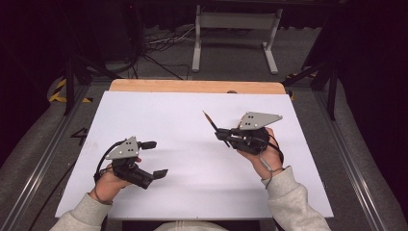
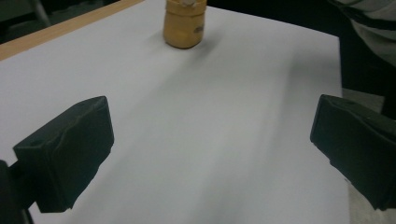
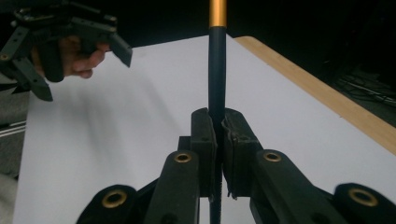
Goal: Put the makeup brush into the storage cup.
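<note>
Right gripper point(image 3: 215, 140) clamps a dark brush handle point(image 3: 217, 79) with a gold ferrule point(image 3: 217, 13); left gripper point(image 1: 149, 159) spread wide, empty, above the white table point(image 1: 192, 144).

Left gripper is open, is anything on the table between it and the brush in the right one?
Nothing visible. In the high view only bare white sheet lies between the open left gripper and the brush, which the right gripper holds clamped with its tip pointing up and away.

A slim dark brush point(image 1: 210, 120) with a gold ferrule, clamped upright between pads, pointing away above white paper.
</note>
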`<state>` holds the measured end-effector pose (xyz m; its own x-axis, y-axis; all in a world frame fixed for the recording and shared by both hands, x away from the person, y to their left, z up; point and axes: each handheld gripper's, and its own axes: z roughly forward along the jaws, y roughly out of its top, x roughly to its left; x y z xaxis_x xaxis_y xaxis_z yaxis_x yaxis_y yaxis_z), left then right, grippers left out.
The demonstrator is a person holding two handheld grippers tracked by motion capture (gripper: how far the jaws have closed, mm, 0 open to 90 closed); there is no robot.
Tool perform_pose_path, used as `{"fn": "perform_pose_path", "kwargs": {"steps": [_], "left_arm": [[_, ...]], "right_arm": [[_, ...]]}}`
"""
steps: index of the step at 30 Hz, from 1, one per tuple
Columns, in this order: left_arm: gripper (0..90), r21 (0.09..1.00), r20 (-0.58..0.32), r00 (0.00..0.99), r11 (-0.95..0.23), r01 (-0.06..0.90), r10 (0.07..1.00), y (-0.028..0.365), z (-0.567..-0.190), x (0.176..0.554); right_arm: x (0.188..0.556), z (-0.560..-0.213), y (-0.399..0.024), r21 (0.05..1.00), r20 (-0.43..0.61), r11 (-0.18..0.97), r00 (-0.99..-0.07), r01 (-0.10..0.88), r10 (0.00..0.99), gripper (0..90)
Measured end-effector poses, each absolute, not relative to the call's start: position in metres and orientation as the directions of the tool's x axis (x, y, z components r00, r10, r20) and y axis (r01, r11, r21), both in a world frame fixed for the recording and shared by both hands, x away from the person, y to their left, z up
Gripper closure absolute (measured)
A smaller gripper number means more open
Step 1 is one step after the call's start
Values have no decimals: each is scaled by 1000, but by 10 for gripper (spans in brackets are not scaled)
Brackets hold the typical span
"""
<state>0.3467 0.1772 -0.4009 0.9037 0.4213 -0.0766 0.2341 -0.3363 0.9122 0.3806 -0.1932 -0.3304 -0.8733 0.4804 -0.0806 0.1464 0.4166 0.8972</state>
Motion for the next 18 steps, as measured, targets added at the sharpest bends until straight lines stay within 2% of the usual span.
{"fn": "perform_pose_path", "kwargs": {"steps": [5,8,18], "left_arm": [[1,924,-95,898,-299,240,429,178,-407,346],[3,933,-70,886,-285,221,458,179,-409,345],[8,946,-75,872,-242,215,484,183,-411,345]], "right_arm": [[385,-335,-199,931,-74,339,-843,132,532,840],[386,-339,-202,949,-71,291,-819,121,569,840],[393,-345,-211,966,-80,238,-759,101,647,838]]}}
